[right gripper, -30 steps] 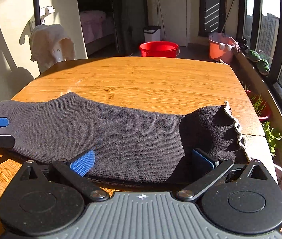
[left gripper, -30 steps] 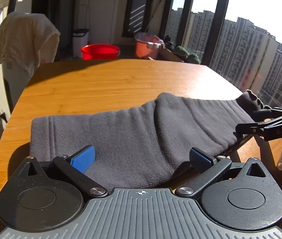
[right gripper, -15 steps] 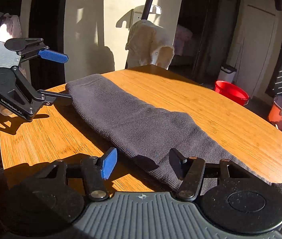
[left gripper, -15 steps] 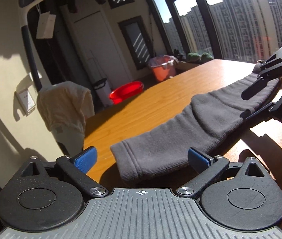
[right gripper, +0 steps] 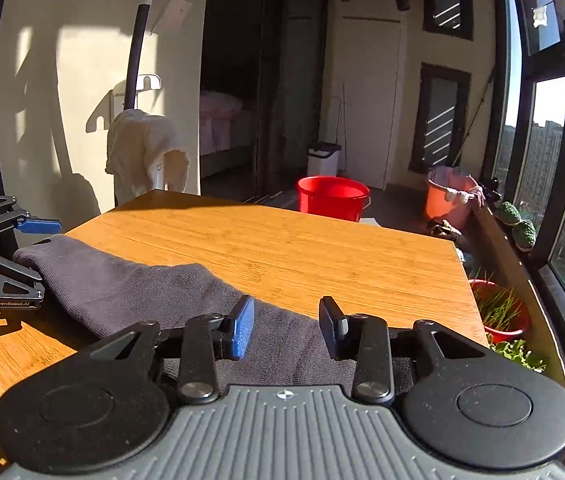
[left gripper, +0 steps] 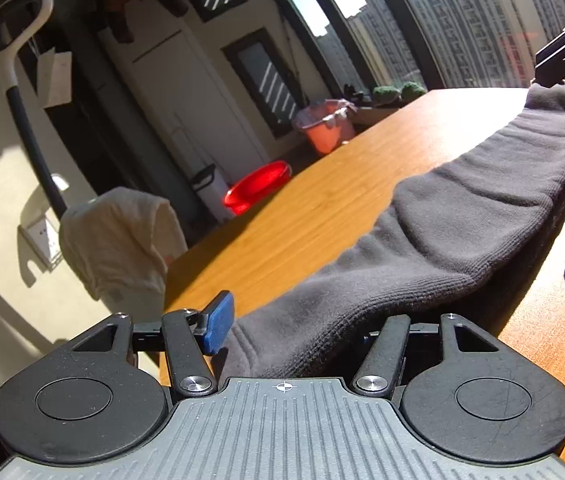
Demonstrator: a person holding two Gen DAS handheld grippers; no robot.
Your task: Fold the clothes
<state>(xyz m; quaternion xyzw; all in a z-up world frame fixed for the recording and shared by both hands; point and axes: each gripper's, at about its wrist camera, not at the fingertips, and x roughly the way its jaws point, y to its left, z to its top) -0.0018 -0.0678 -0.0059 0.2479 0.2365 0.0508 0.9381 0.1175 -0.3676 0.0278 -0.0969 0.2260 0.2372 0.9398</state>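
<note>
Lying across the wooden table [right gripper: 282,248], a grey garment [left gripper: 462,224] is flanked by two parted claws.
Its ends sit between the fingers of the left gripper [left gripper: 302,320] and right gripper [right gripper: 286,326], both unclosed; an orange bucket [right gripper: 450,200] holds cloth, while a red bucket's [right gripper: 332,198] contents cannot be told.

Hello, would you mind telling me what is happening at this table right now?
A person is folding a grey garment on a wooden table, with a handheld gripper in each hand. The left gripper is at one end of the garment and the right gripper at the other, both with cloth between their fingers. Neither looks fully shut. The garment lies as a long band near the table's edge, not yet folded end to end.
</note>
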